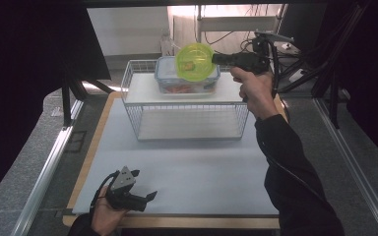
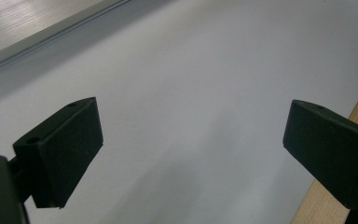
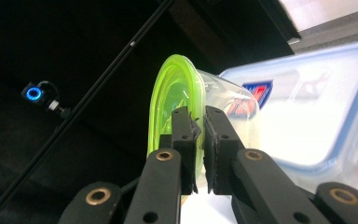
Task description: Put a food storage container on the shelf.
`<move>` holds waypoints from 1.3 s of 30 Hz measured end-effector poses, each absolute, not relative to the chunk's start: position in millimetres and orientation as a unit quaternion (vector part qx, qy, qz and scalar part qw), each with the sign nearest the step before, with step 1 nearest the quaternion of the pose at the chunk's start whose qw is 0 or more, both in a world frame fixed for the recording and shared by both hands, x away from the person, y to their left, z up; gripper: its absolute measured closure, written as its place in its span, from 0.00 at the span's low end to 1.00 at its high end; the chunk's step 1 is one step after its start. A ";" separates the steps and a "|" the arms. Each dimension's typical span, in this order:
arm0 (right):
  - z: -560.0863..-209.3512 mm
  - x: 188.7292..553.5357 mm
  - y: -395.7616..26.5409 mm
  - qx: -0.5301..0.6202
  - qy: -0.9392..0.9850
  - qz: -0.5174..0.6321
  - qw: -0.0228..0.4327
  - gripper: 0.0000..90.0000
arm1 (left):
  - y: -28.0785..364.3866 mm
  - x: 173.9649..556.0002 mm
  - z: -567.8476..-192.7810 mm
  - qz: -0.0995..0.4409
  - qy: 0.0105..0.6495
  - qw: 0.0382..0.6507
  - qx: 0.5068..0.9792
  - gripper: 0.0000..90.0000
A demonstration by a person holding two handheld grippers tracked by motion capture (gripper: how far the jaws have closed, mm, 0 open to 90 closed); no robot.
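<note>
Nearest the high view's lens, the left gripper (image 1: 150,195) rests low on the table (image 1: 192,172), its jaws spread wide with nothing between them and only the white mat below. Across the table, the small round tub with the green lid (image 1: 195,61) is the thing in hand: the right gripper (image 1: 215,59) has its jaws pinched on the lid's rim, and the tub hangs on its side in the air, lid facing the person. It sits just in front of the large clear container with the blue-rimmed lid (image 1: 163,73), which stands on top of the wire rack (image 1: 133,105). In the right gripper view the green lid (image 3: 168,100) stands edge-on between the black pads (image 3: 182,135), the clear body trailing behind.

My guess is that the tub is mid-carry, either just lifted from the rack or heading to it. Setting it down next would mean turning the wrist so the base faces downward.
</note>
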State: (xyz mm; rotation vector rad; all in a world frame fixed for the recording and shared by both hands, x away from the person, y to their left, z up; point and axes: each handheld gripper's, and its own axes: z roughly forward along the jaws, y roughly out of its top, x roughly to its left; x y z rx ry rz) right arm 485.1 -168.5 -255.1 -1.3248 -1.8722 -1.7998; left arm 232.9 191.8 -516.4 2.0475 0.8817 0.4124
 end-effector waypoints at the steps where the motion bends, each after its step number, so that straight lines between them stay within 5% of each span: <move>1: -255.0 488.9 -166.1 -0.456 -0.635 -0.614 0.112 0.94 | 191.8 232.9 -516.4 0.164 0.352 0.424 0.818 0.05; 11: -260.9 519.8 -145.6 -0.481 -0.616 -0.611 0.123 0.92 | 191.2 232.6 -516.7 0.159 0.348 0.424 0.821 0.05; 31: -266.6 529.4 -139.1 -0.512 -0.603 -0.608 0.062 0.83 | 188.7 232.5 -517.8 0.155 0.341 0.419 0.827 0.06; 39: -264.2 526.7 -142.4 -0.491 -0.618 -0.612 0.052 0.65 | 189.3 232.2 -517.4 0.156 0.342 0.422 0.825 0.05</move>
